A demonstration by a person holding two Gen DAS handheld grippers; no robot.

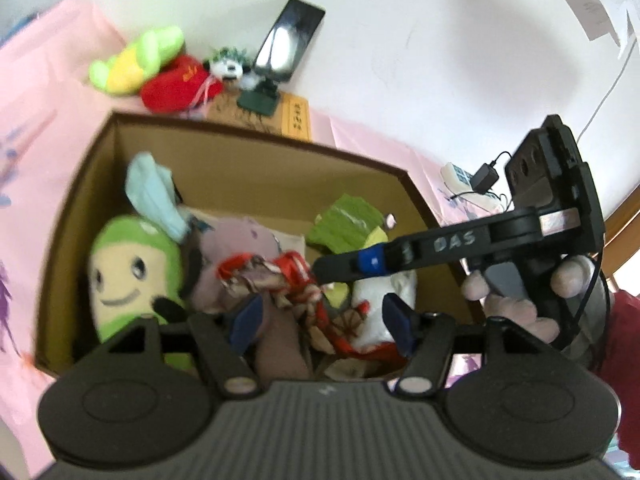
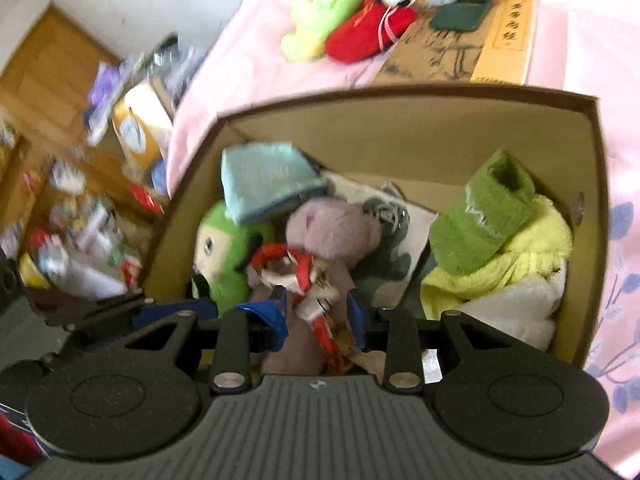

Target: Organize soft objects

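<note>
A brown cardboard box [image 1: 248,168] sits on a pink cloth and holds several soft things: a green smiling plush [image 1: 128,264], a mauve plush [image 2: 332,236] with a red patterned scarf [image 1: 296,280], a light blue cloth [image 2: 264,180], a green towel [image 2: 488,224] on yellow and white cloths. My left gripper [image 1: 320,320] is open over the mauve plush and the scarf. My right gripper [image 2: 316,320] is open, its fingers either side of the scarf; it reaches in from the right in the left wrist view [image 1: 336,268].
Behind the box lie a yellow-green plush [image 1: 136,60], a red plush [image 1: 176,84] and a small panda toy [image 1: 226,66], next to a phone on a stand [image 1: 288,40] on a tan box [image 2: 472,40]. A cluttered floor [image 2: 72,220] lies left of the table edge.
</note>
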